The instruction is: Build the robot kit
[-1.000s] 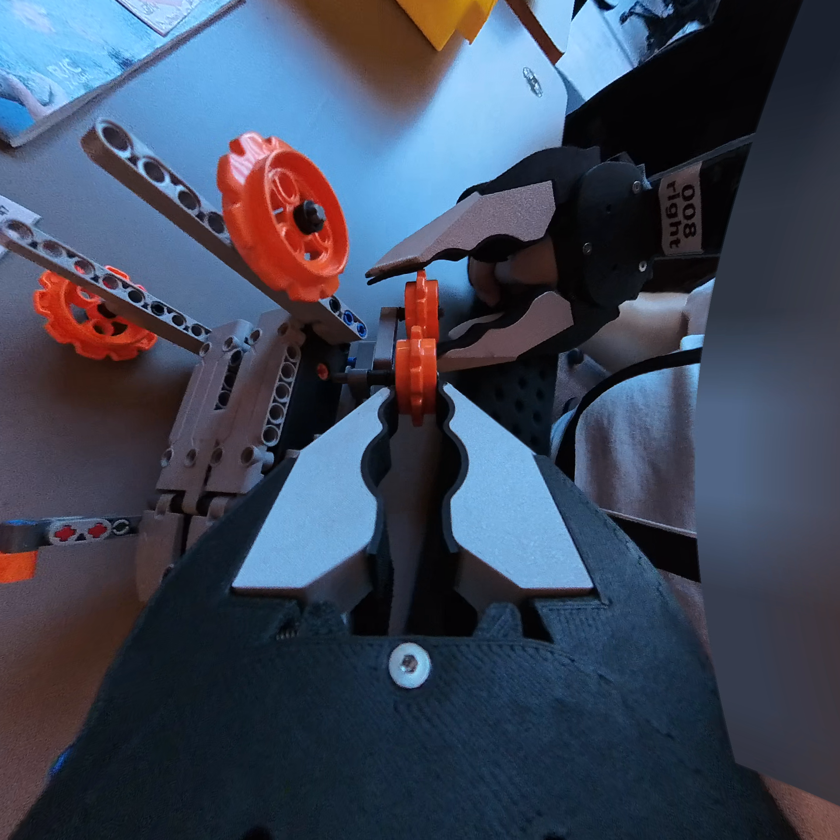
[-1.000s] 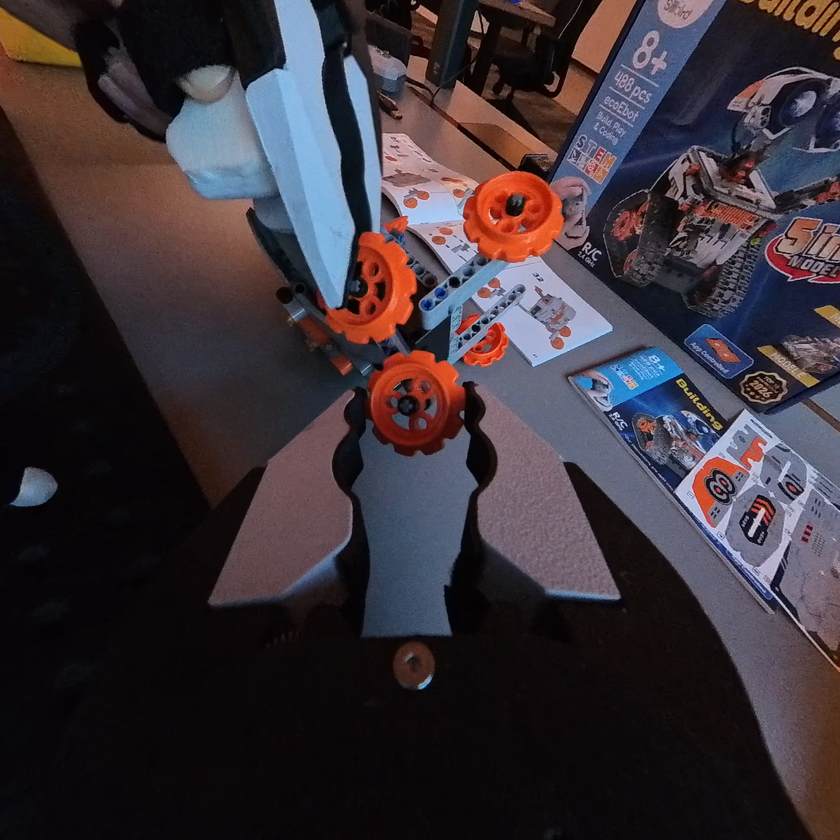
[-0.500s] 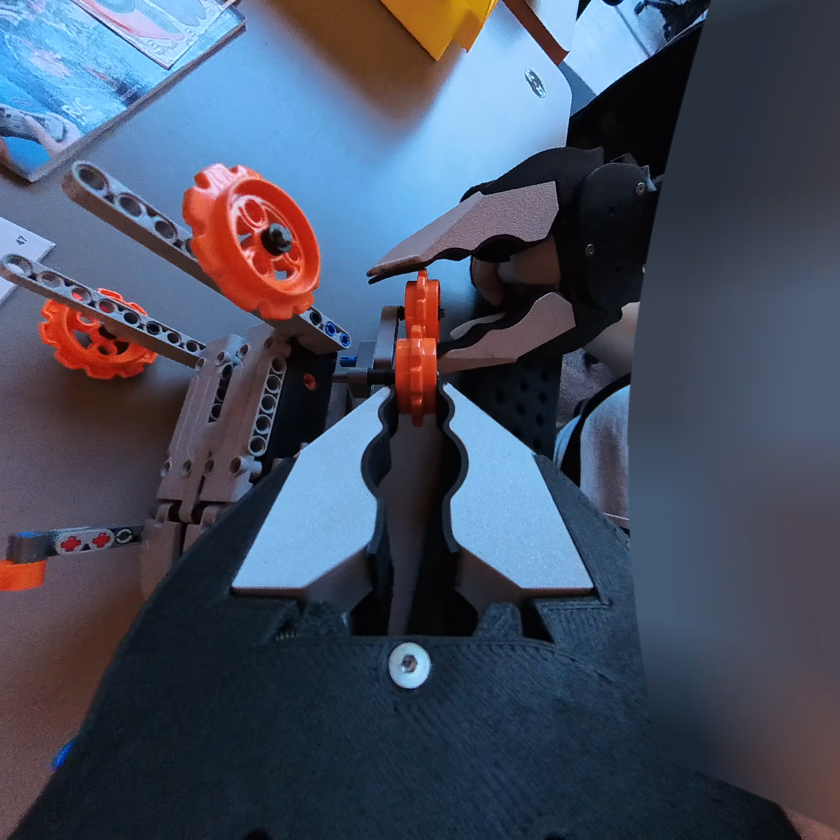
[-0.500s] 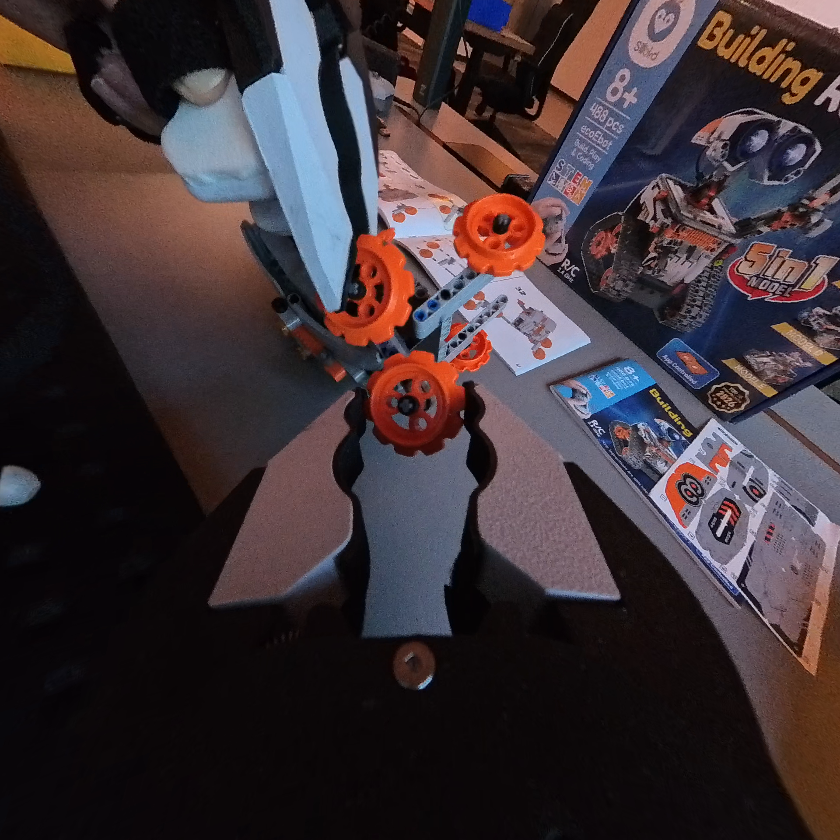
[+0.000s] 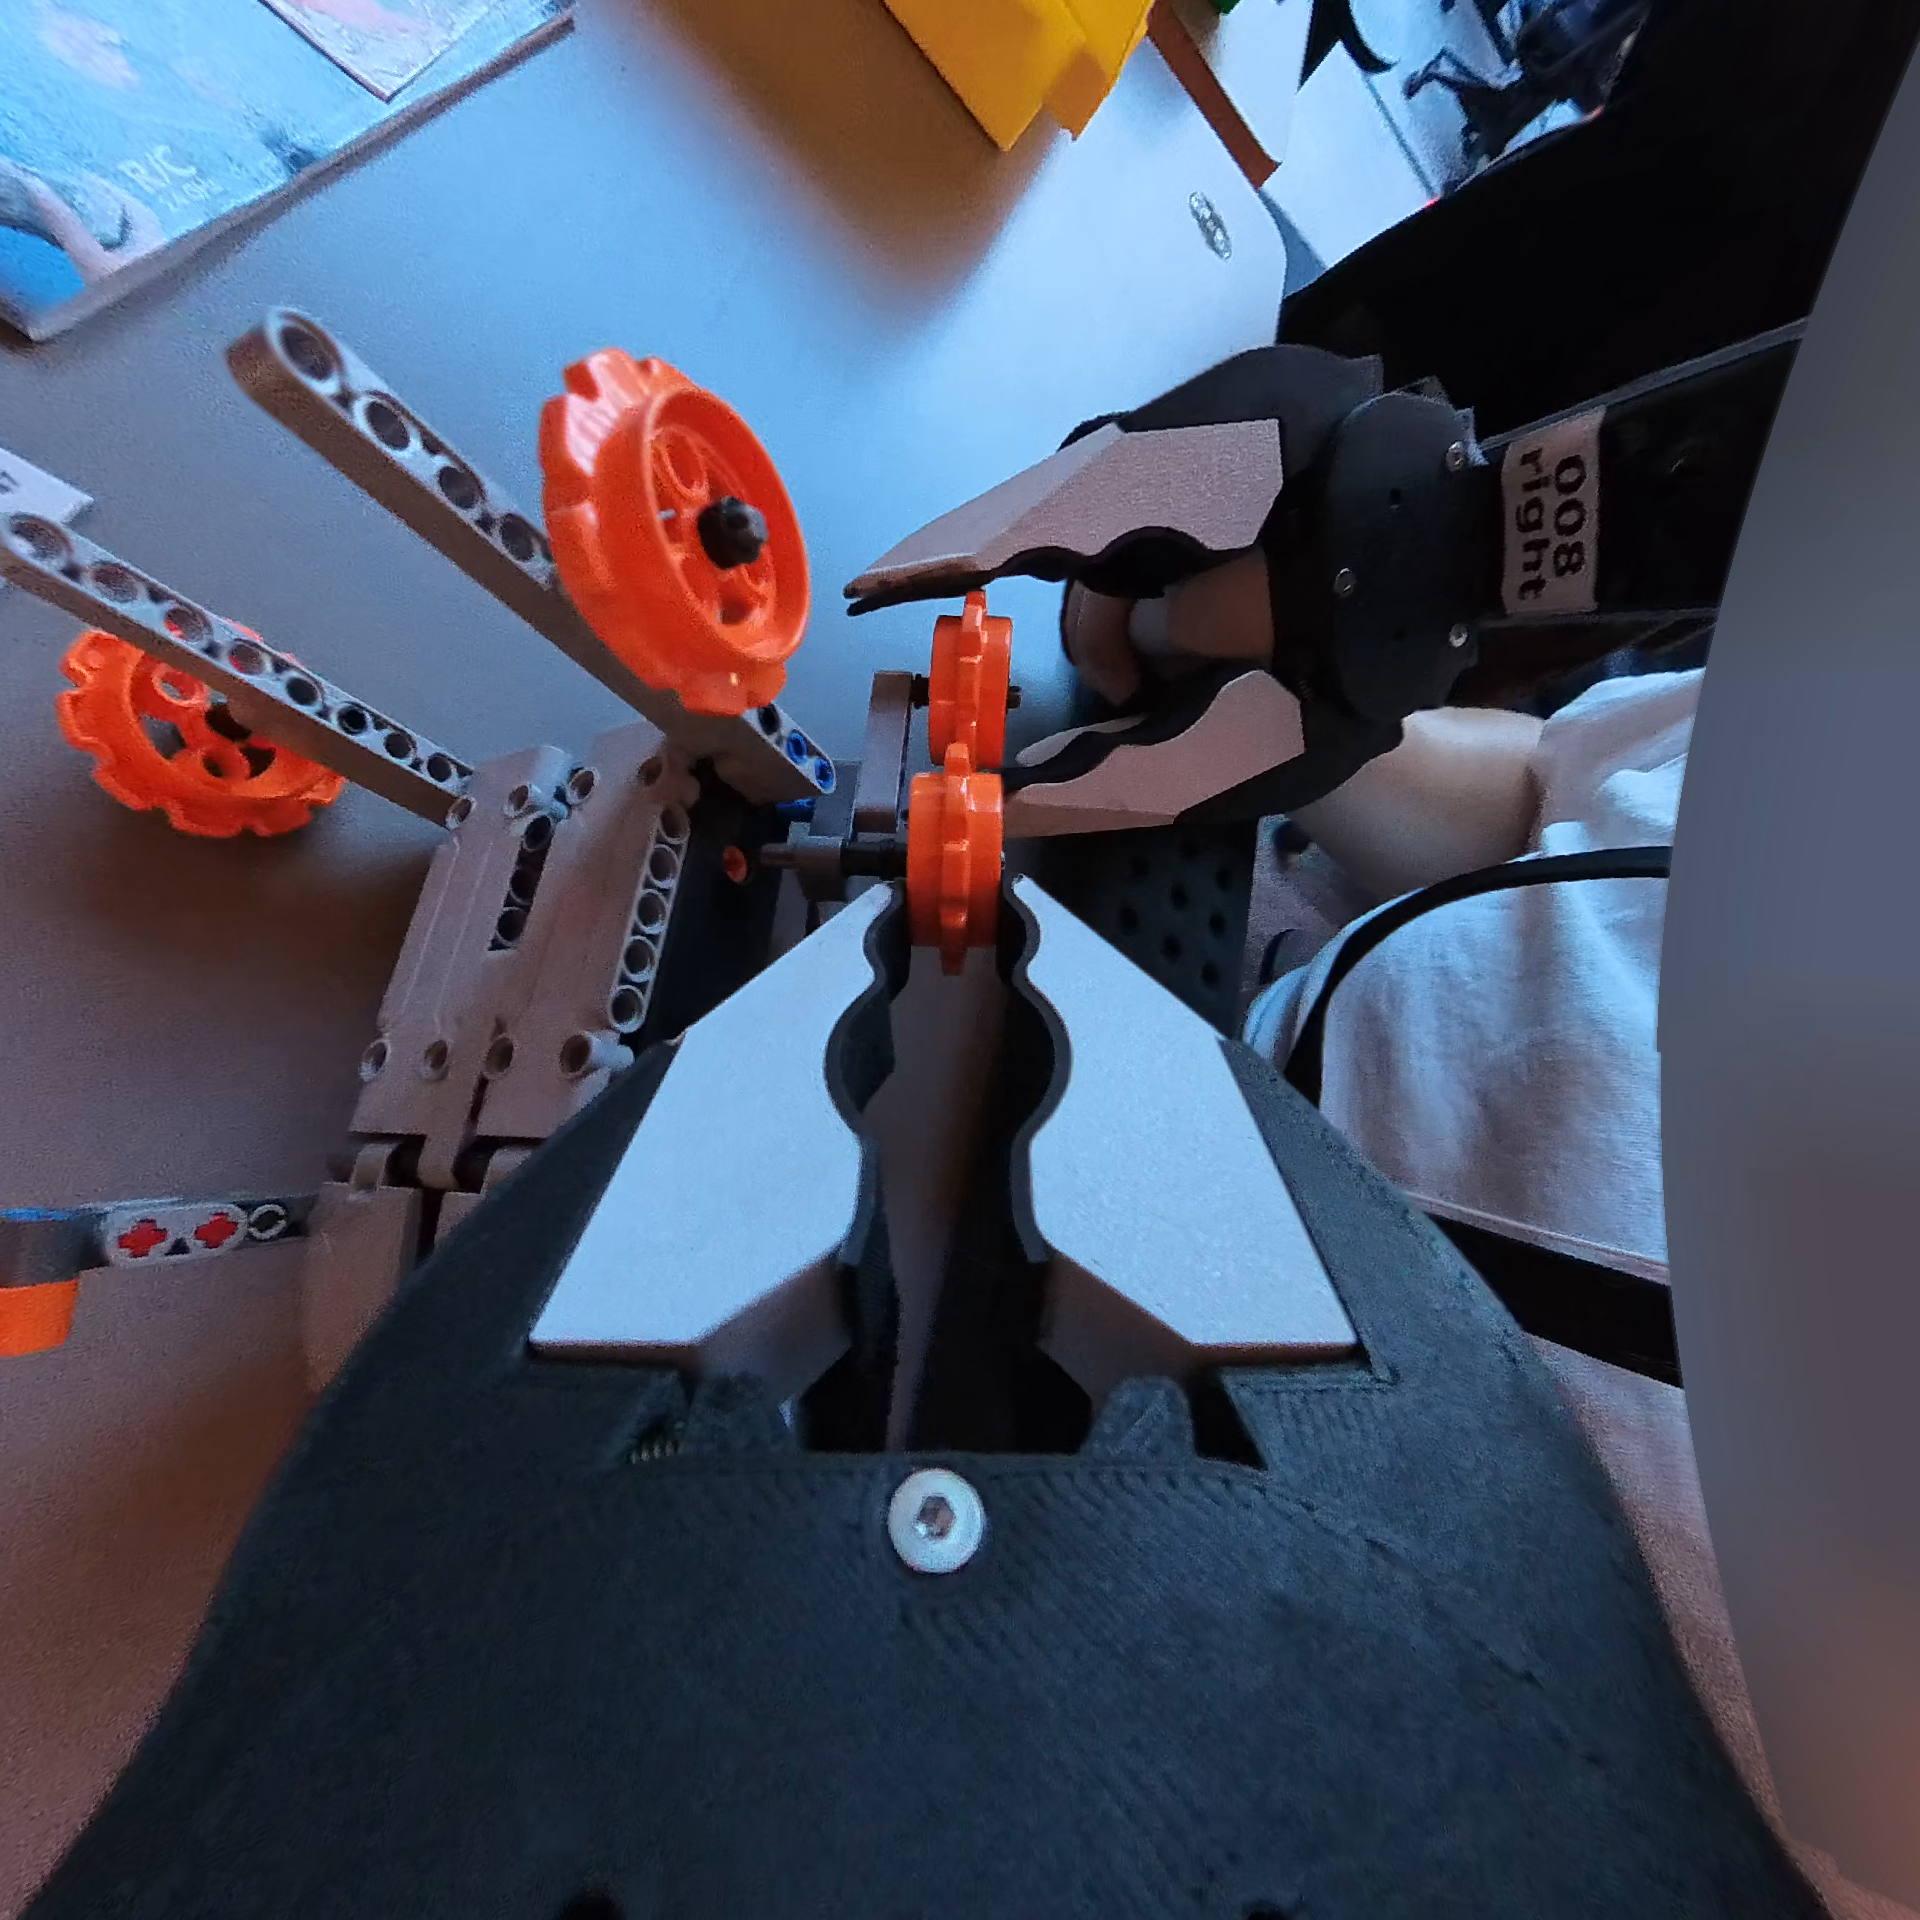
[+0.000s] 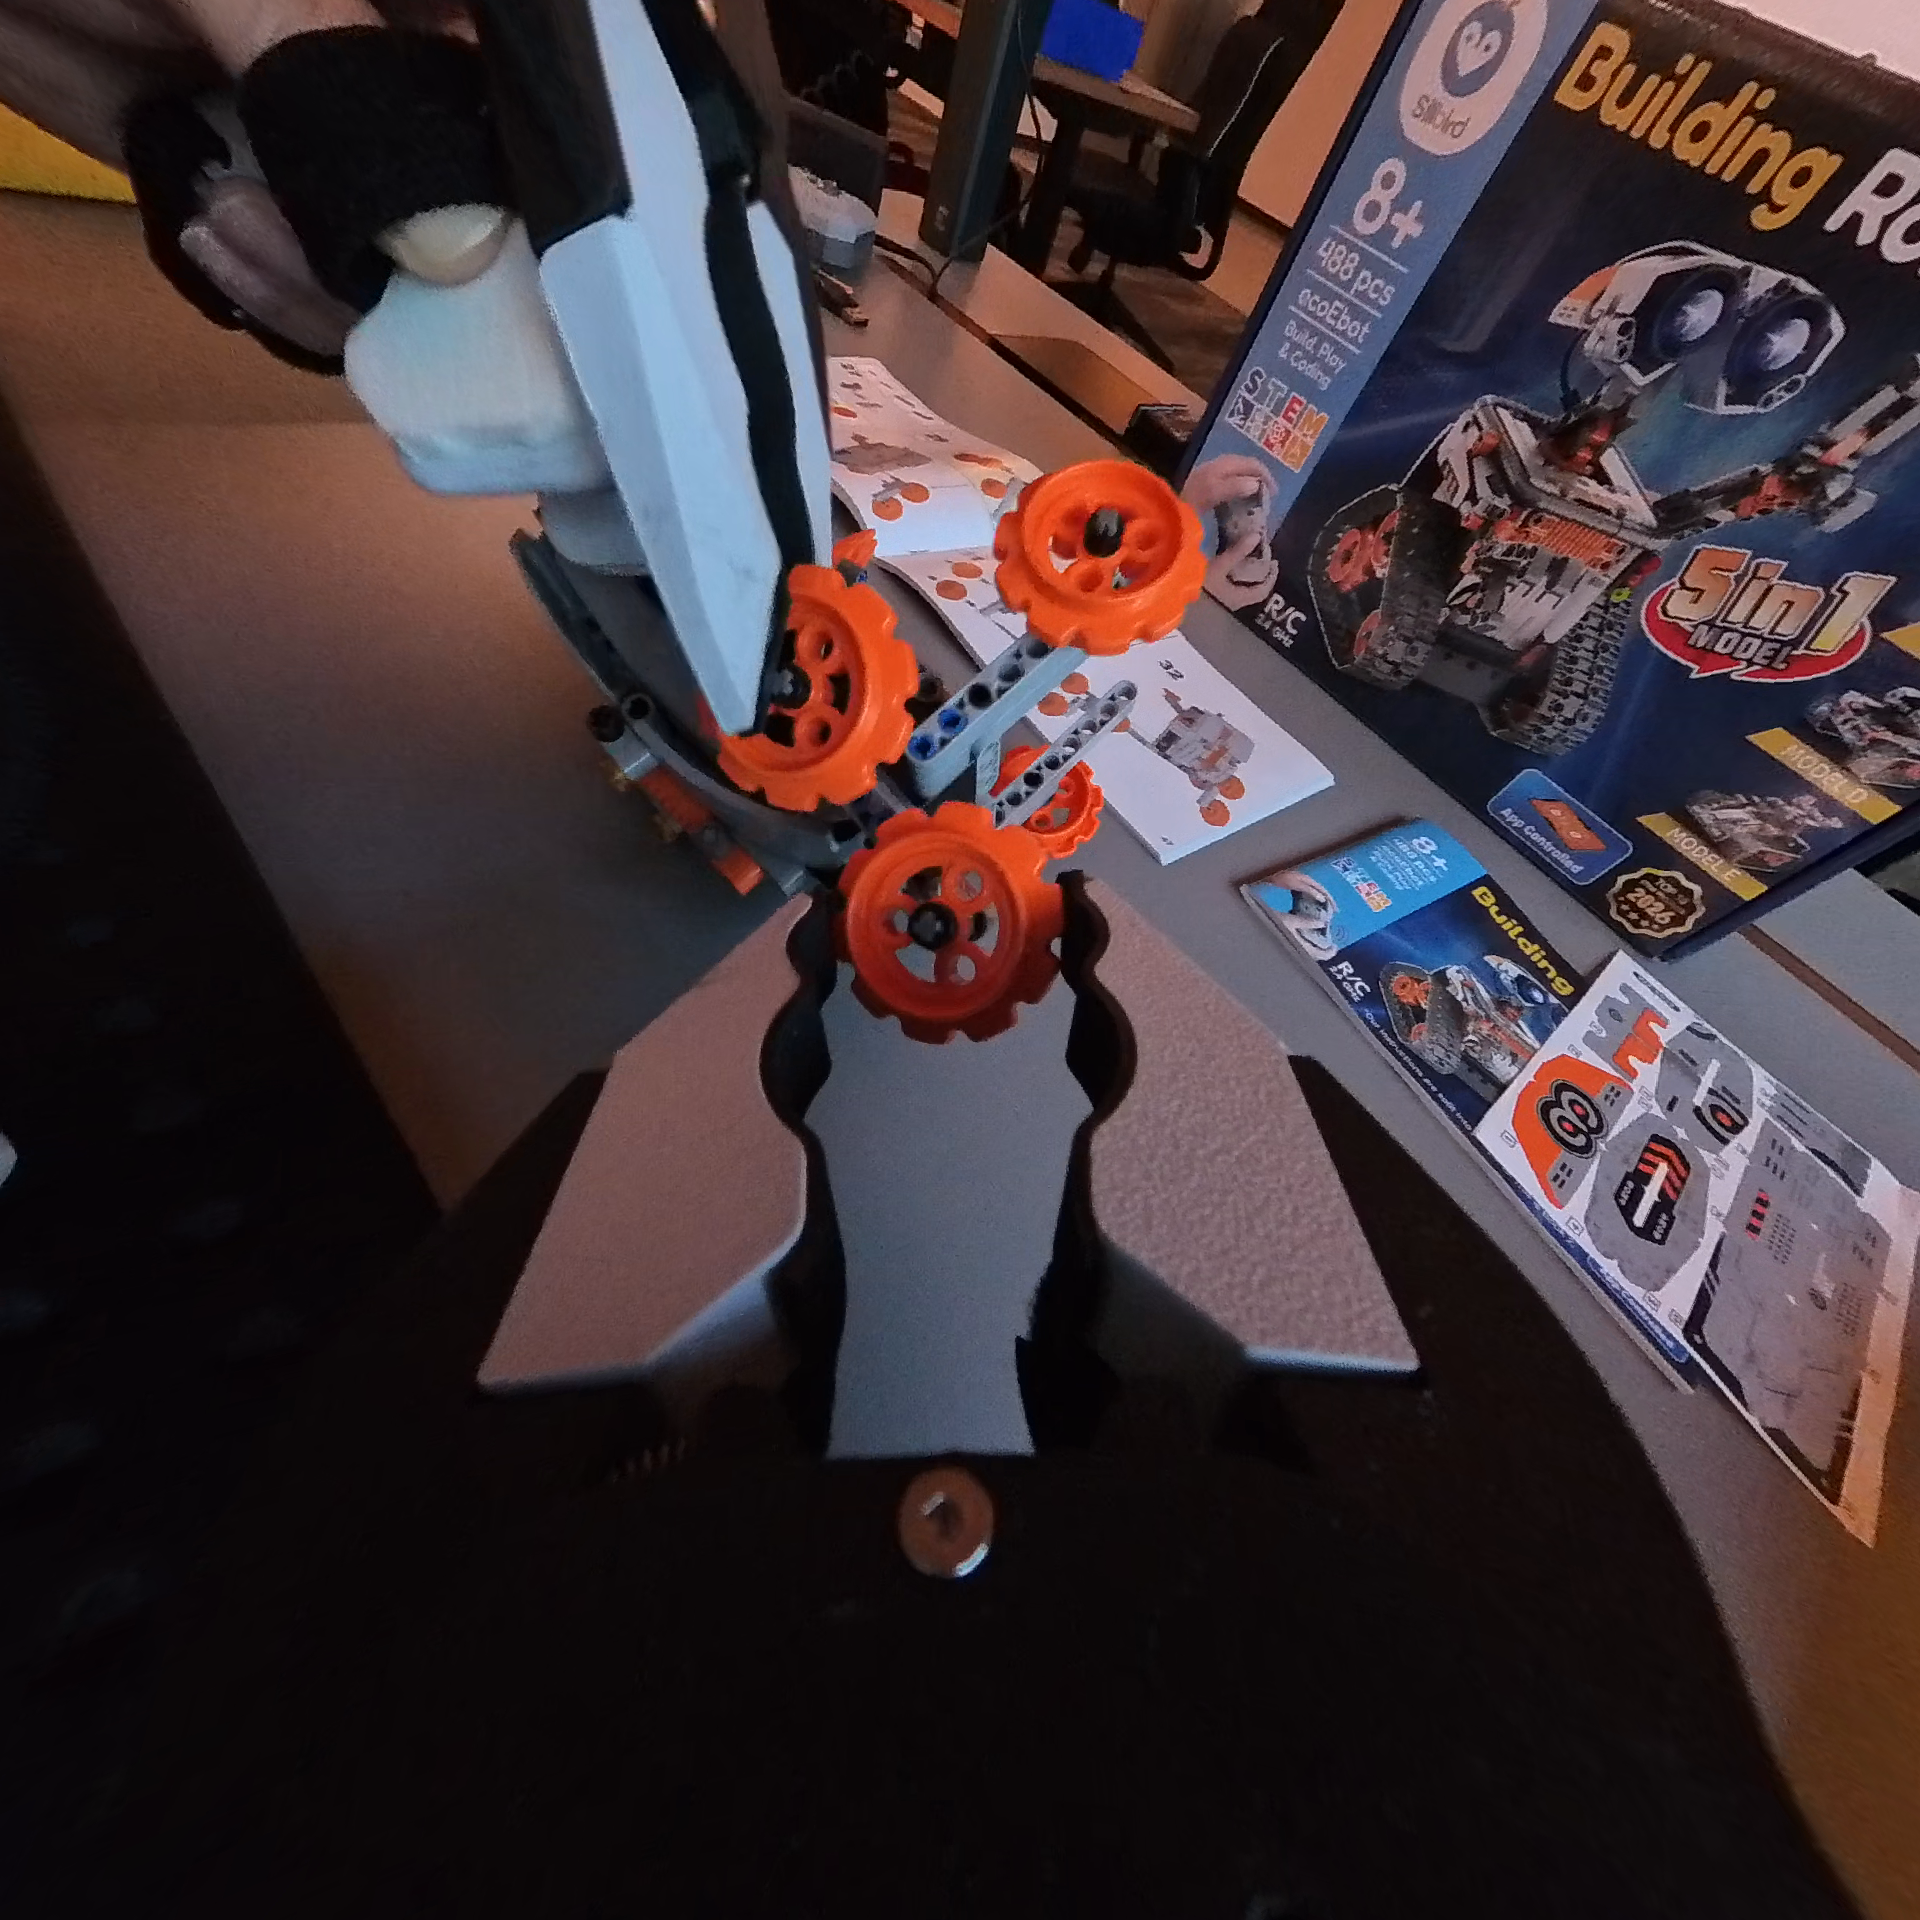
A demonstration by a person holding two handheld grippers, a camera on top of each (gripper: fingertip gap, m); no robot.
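A grey building-block model [image 5: 540, 935] with long holed beams and several orange toothed wheels stands on the grey table [image 5: 727, 260]. My left gripper [image 5: 951, 914] is shut on an orange wheel [image 5: 954, 868] seen edge-on on a black axle. My right gripper [image 6: 951, 914] is shut on the neighbouring orange wheel [image 6: 951, 925], its fingers pressing on the rim from both sides. In the left wrist view the right gripper [image 5: 997, 707] reaches in from the right around that wheel [image 5: 969, 670]. In the right wrist view the left gripper [image 6: 748, 665] comes down from above onto its wheel [image 6: 821, 691].
A large kit box [image 6: 1558, 468] stands at the back right. An open instruction booklet [image 6: 1164, 727], a small blue booklet [image 6: 1434, 966] and a sticker sheet [image 6: 1714, 1226] lie in front of it. A yellow object [image 5: 1018, 62] lies far off. A person's white clothing [image 5: 1455, 1039] is close on the right. One gripper's finger ends stand about 4 cm off the other's.
Both grippers keep their hold on the wheels. The model swung slightly, with the far wheel and beams drifting left and then back. The right view shifted, so the box and papers sit farther right.
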